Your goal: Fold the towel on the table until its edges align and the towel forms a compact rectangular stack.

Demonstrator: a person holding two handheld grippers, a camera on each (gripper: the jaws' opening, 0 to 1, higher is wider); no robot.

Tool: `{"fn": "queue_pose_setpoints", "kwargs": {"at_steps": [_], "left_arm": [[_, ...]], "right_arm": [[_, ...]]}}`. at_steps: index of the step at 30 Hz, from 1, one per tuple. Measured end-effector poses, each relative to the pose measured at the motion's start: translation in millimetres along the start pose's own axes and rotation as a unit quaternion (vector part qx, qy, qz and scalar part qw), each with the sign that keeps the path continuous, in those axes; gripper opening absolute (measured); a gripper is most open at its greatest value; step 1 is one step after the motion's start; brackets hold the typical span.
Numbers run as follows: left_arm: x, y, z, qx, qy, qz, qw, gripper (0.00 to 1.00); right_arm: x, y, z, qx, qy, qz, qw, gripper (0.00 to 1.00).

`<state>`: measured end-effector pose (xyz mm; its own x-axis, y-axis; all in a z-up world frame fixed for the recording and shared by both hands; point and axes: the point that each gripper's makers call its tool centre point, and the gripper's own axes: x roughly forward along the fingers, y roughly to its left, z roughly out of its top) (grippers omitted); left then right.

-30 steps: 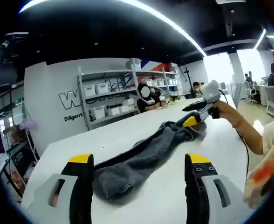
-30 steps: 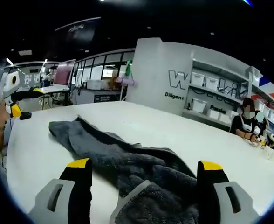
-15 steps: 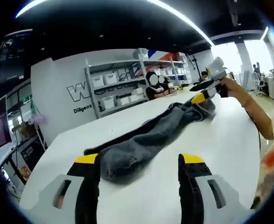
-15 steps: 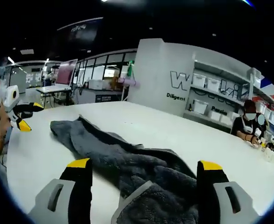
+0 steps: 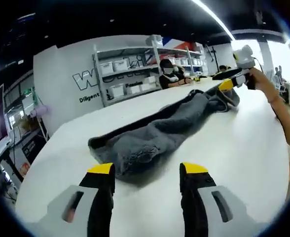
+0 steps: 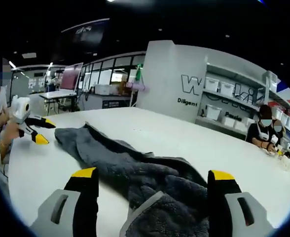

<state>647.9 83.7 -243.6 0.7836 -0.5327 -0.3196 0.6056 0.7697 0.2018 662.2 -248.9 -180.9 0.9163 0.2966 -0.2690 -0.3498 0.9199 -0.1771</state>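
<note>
A grey towel (image 5: 160,133) lies bunched in a long strip across the white table (image 5: 243,148). My left gripper (image 5: 147,170) is open, its yellow-tipped jaws just short of the towel's near end. At the towel's far end a hand holds my right gripper (image 5: 230,83). In the right gripper view the towel (image 6: 115,160) runs from a thick heap between the jaws to a thin end at the left. My right gripper (image 6: 153,175) is open, with the heap lying between its jaws. My left gripper (image 6: 34,132) hovers beside that thin end.
A person's arm (image 5: 273,98) reaches in from the right. Shelves with white bins (image 5: 127,74) stand before a lettered wall behind the table. People sit at the table's far side (image 6: 263,136). The table's edge (image 5: 41,163) is close on the left.
My left gripper has moved in toward the towel's near end, and its jaws stand a little narrower. The right gripper has stayed over the heap.
</note>
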Motion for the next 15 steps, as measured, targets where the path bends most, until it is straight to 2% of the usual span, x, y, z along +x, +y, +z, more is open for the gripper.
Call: {"fn": "queue_pose_setpoints", "kwargs": {"at_steps": [9, 15], "left_arm": [[17, 29.7, -11.1, -0.031, 0.014, 0.013, 0.9993, 0.41], [29, 36.6, -20.2, -0.037, 0.04, 0.009, 0.9985, 0.32]], "right_arm": [[-2, -1, 1.3, 0.003, -0.005, -0.001, 1.0, 0.92], [-4, -1, 2.1, 0.004, -0.007, -0.001, 1.0, 0.92]]}}
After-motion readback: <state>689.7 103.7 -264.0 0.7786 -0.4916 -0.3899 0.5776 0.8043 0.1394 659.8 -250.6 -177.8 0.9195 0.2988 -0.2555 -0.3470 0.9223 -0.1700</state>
